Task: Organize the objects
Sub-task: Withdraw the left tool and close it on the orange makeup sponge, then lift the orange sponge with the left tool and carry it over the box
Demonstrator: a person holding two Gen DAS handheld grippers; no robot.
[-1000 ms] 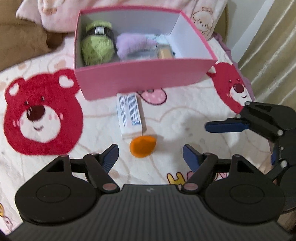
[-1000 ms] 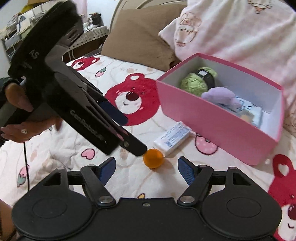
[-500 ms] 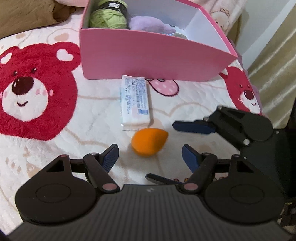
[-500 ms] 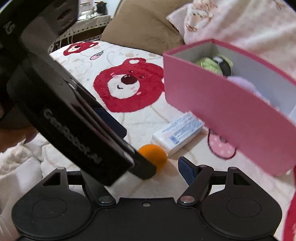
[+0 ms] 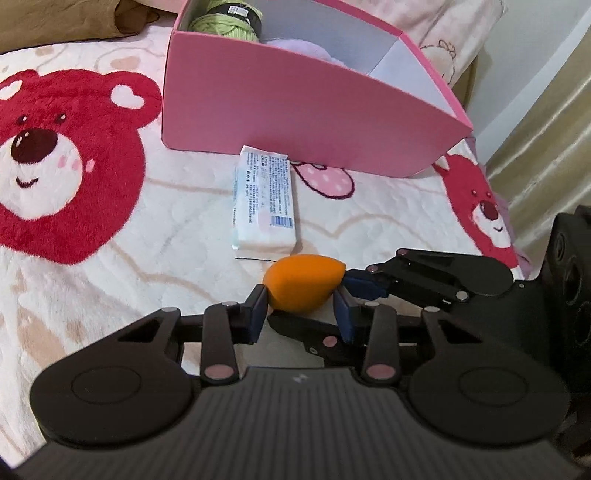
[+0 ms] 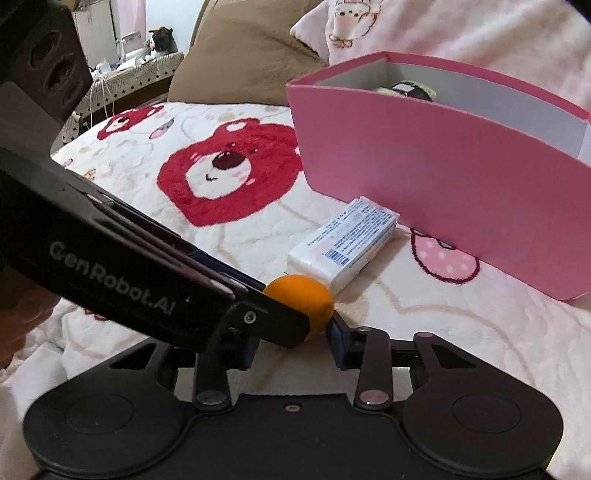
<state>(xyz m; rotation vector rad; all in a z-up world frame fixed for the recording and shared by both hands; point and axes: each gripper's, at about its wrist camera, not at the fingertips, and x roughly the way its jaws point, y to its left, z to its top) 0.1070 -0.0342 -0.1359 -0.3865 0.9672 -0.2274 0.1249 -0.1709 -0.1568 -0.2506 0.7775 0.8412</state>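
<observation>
An orange egg-shaped sponge (image 5: 301, 282) lies on the bear-print blanket, just in front of a white tissue pack (image 5: 264, 203). My left gripper (image 5: 300, 308) is closed on the orange sponge, one pad on each side. My right gripper (image 6: 291, 341) has also narrowed around the same sponge (image 6: 306, 297) from the right; its left finger is hidden behind the left gripper's body, so its contact is unclear. The pink box (image 5: 295, 110) stands behind the pack (image 6: 345, 245) and holds green yarn (image 5: 225, 22) and a purple fluffy item (image 5: 299, 50).
The blanket (image 5: 110, 240) covers the bed. A brown pillow (image 6: 251, 66) and a pink patterned quilt (image 6: 443, 26) lie behind the box (image 6: 443, 177). A curtain (image 5: 546, 129) hangs at the right edge.
Both grippers dropped lower and moved in on the orange sponge. Both sets of jaws went from wide open to narrow, the left ones closing on the sponge.
</observation>
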